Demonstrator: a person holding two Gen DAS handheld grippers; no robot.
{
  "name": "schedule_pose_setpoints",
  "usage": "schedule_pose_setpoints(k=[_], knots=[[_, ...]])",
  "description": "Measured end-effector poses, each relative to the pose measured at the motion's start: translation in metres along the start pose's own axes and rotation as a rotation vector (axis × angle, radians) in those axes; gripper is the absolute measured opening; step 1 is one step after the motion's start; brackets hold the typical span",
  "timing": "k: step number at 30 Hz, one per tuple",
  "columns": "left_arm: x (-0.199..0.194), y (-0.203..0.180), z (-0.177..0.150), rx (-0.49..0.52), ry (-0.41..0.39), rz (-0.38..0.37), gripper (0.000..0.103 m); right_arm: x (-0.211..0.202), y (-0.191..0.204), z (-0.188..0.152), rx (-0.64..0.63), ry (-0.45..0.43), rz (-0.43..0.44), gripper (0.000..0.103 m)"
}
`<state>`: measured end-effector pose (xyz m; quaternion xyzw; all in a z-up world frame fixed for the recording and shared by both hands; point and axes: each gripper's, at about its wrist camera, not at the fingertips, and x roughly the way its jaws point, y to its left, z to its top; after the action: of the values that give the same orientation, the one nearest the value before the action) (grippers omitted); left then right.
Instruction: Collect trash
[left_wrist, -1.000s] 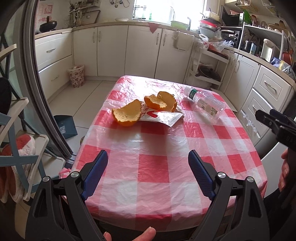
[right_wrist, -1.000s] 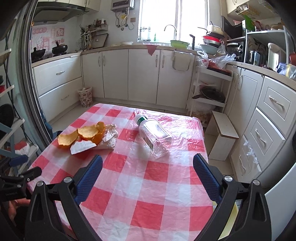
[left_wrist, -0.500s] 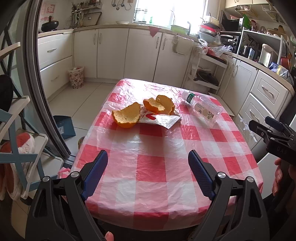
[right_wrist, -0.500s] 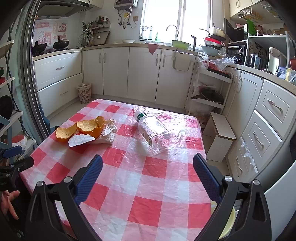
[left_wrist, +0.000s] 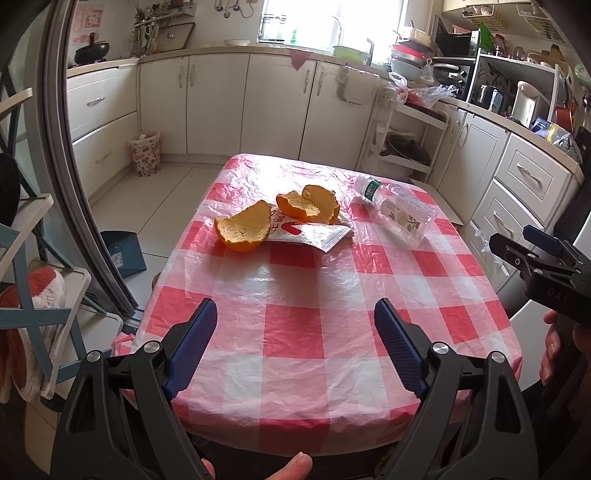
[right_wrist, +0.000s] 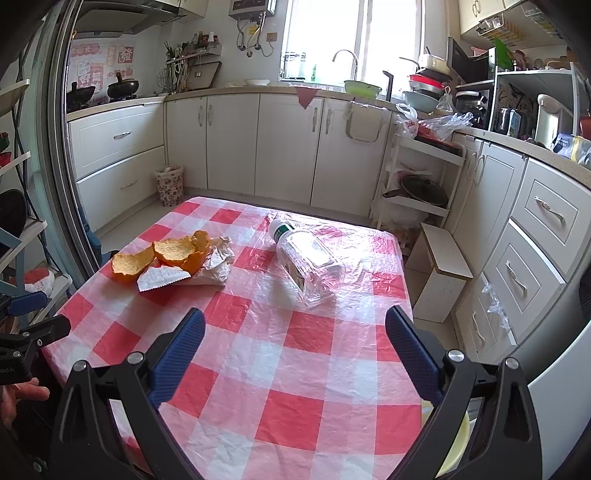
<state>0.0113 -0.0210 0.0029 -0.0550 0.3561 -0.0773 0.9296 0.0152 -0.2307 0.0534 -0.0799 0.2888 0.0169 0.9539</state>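
Two orange peel pieces (left_wrist: 243, 229) (left_wrist: 308, 205) lie on a white and red snack wrapper (left_wrist: 314, 234) at the far side of the red-checked table (left_wrist: 295, 332). A clear plastic bottle (left_wrist: 397, 210) lies on its side to their right. The right wrist view shows the peels (right_wrist: 162, 256), the wrapper (right_wrist: 207, 269) and the bottle (right_wrist: 308, 260). My left gripper (left_wrist: 295, 339) is open and empty above the table's near edge. My right gripper (right_wrist: 295, 350) is open and empty, and also shows at the right of the left wrist view (left_wrist: 532, 254).
A floral waste basket (left_wrist: 144, 153) stands on the floor by the far cabinets. A blue bin (left_wrist: 123, 249) sits on the floor left of the table. A white step stool (right_wrist: 441, 273) and drawers are at the right. A shelf rack stands at the left.
Both grippers have pulled back and risen slightly, so the table looks smaller and farther. The trash has not moved.
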Motion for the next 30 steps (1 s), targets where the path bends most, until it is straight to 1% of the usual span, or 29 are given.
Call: schedule_pose_setpoints(k=[8, 17, 20, 23, 26, 30], knots=[[-0.0007, -0.0014, -0.0003, 0.006, -0.004, -0.006, 0.083, 0.0003, 0.0008, -0.0006, -0.002, 0.001, 0.000, 0.094], [-0.0015, 0.0045, 0.0007, -0.037, -0.017, -0.009, 0.083, 0.0002, 0.0010, -0.0013, -0.007, 0.001, 0.000, 0.094], [-0.0002, 0.0056, 0.0004, -0.042, -0.009, -0.020, 0.083, 0.0001, 0.0011, -0.0016, -0.007, 0.001, 0.001, 0.094], [0.0006, 0.0030, 0.0001, -0.024, -0.003, -0.021, 0.083, 0.0000, 0.0012, -0.0015, -0.008, 0.001, 0.000, 0.094], [-0.0007, 0.0001, 0.0000, -0.004, -0.012, -0.007, 0.083, 0.0000, 0.0013, -0.0015, -0.008, 0.002, 0.000, 0.094], [-0.0012, 0.0012, 0.0002, -0.010, -0.015, -0.006, 0.083, 0.0001, 0.0015, -0.0013, -0.008, 0.002, 0.000, 0.094]])
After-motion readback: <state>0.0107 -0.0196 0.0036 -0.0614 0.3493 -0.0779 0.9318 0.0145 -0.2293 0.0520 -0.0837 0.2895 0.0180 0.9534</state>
